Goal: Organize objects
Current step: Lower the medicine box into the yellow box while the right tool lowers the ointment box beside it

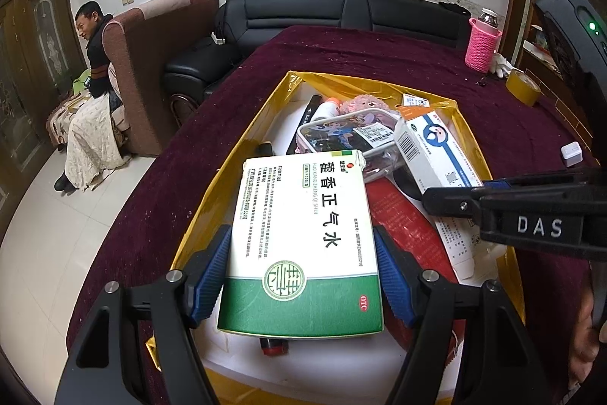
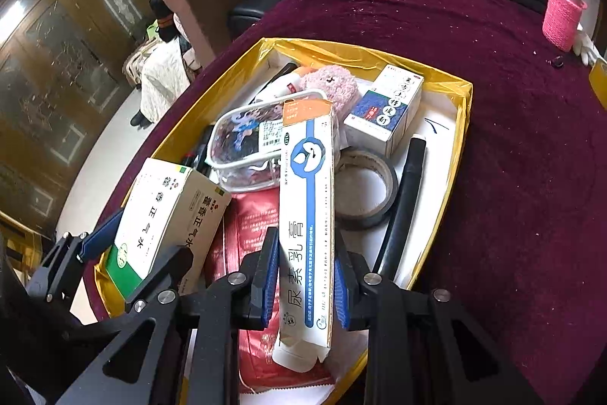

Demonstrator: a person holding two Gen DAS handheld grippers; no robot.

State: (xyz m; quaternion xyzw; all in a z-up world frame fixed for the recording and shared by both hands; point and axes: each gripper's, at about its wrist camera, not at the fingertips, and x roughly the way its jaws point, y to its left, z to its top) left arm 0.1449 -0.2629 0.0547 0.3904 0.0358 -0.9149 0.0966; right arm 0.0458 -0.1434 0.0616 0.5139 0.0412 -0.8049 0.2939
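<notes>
Meanwhile, two boxes are being held over the crowded tray [image 2: 464, 109]: green box [image 1: 303, 245] by left gripper [image 1: 303, 276], blue box [image 2: 307, 215] by right gripper [image 2: 305, 285]; its rim is being kept clear.

Red packet [image 2: 250, 226] lies mostly hidden beneath both medicine boxes [image 2: 307, 215].

Right gripper [image 2: 305, 276] jaws clamp a narrow ointment box [image 2: 307, 211] above the yellow-lined tray [image 2: 464, 124].

left gripper [image 1: 303, 276]: black angular arms, blue ribbed pads, round silver screws at the joints
right gripper [image 2: 305, 276]: same build — black arms, blue ribbed pads, silver screws
right gripper side: white "DAS" lettering on black
right gripper body: black housing — small green light
</notes>
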